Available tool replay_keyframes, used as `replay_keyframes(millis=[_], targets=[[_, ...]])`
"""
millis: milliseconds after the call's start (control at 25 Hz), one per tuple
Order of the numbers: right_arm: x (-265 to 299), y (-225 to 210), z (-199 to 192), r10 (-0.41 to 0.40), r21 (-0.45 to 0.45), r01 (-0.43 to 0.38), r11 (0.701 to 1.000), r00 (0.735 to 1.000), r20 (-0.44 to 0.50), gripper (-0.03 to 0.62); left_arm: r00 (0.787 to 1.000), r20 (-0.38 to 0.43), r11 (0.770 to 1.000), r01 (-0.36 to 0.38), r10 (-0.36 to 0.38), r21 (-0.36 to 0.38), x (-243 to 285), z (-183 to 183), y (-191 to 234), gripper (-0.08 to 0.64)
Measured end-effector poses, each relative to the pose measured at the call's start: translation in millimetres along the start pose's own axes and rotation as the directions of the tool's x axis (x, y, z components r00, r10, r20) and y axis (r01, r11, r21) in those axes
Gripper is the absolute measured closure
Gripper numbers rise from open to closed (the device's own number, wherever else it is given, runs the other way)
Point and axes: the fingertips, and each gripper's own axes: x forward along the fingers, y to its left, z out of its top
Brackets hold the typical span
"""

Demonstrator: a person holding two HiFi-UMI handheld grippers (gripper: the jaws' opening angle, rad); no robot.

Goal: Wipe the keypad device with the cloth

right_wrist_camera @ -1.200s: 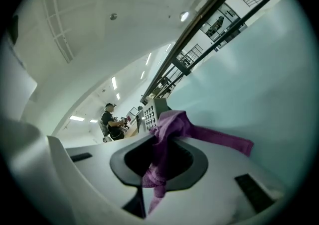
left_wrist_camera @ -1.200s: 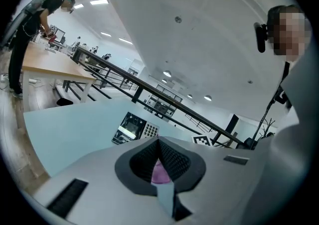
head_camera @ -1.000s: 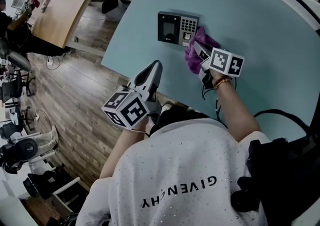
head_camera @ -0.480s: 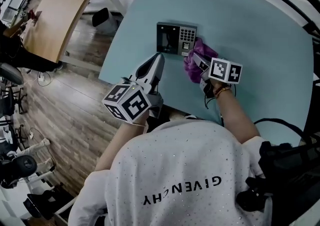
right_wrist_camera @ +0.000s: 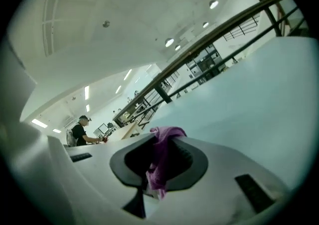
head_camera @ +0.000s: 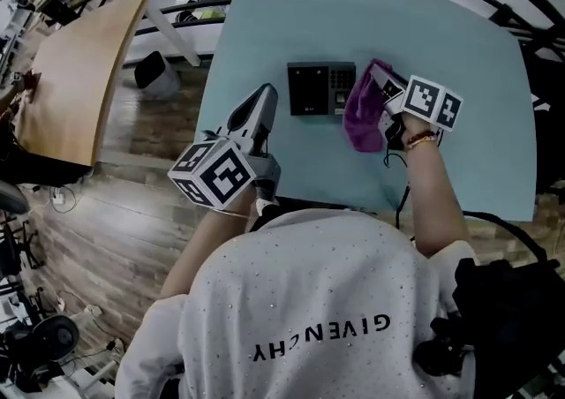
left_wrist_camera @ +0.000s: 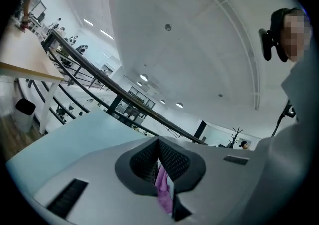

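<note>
The dark keypad device (head_camera: 318, 88) lies flat on the pale blue table (head_camera: 459, 26). A purple cloth (head_camera: 362, 113) bunches against its right edge, over part of the keys. My right gripper (head_camera: 383, 81) is shut on the cloth (right_wrist_camera: 160, 162), which hangs out between its jaws in the right gripper view (right_wrist_camera: 164, 137). My left gripper (head_camera: 267, 91) hovers just left of the device, its tip level with it, jaws together. In the left gripper view (left_wrist_camera: 158, 142) a purple sliver shows in the slit between the jaws; whether it is held I cannot tell.
The table's near edge runs just below both grippers. A wooden table (head_camera: 79, 62) and a dark bin (head_camera: 159, 75) stand on the plank floor to the left. A black cable (head_camera: 402, 203) trails from the right hand. A person sits far off (right_wrist_camera: 77, 132).
The head view has swung, so the table now sits squarer. My left gripper has come forward beside the device. The right gripper stays at the device's right edge with the cloth.
</note>
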Motion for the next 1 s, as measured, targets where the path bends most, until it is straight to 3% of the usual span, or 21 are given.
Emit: replay_keyframes(millis=[160, 240, 520, 760, 880, 1000], targets=[[-9.7, 48.0, 70.7, 0.022, -0.11, 0.001, 0.994, 0.977, 0.21, 0.543, 0.999, 0.004, 0.998, 0.053, -0.053, -0.027, -11.5, 25.5, 20.3, 0.558], [-8.5, 63.2, 85.7, 0.019, -0.128, 0.016, 0.992, 0.963, 0.27, 0.543, 0.996, -0.006, 0.996, 0.086, -0.086, -0.032, -19.8, 35.9, 26.8, 0.558], [45.5, 61.5, 24.5, -0.143, -0.115, 0.156, 0.981, 0.983, 0.116, 0.543, 0.992, -0.057, 0.993, 0.113, -0.116, -0.042, -50.3, 61.8, 77.0, 0.558], [70.1, 46.8, -18.0, -0.289, -0.057, 0.291, 0.955, 0.957, 0.037, 0.543, 0.984, -0.099, 0.985, 0.141, -0.151, -0.103, -65.8, 55.3, 111.2, 0.558], [79.6, 56.1, -22.1, -0.318, -0.051, 0.319, 0.946, 0.948, 0.027, 0.543, 0.983, -0.09, 0.981, 0.15, -0.162, -0.123, -69.8, 61.0, 126.6, 0.558], [95.8, 78.3, -32.8, -0.303, -0.099, 0.299, 0.949, 0.952, -0.032, 0.543, 0.985, -0.072, 0.98, 0.148, -0.158, -0.134, -72.9, 70.1, 139.4, 0.558]])
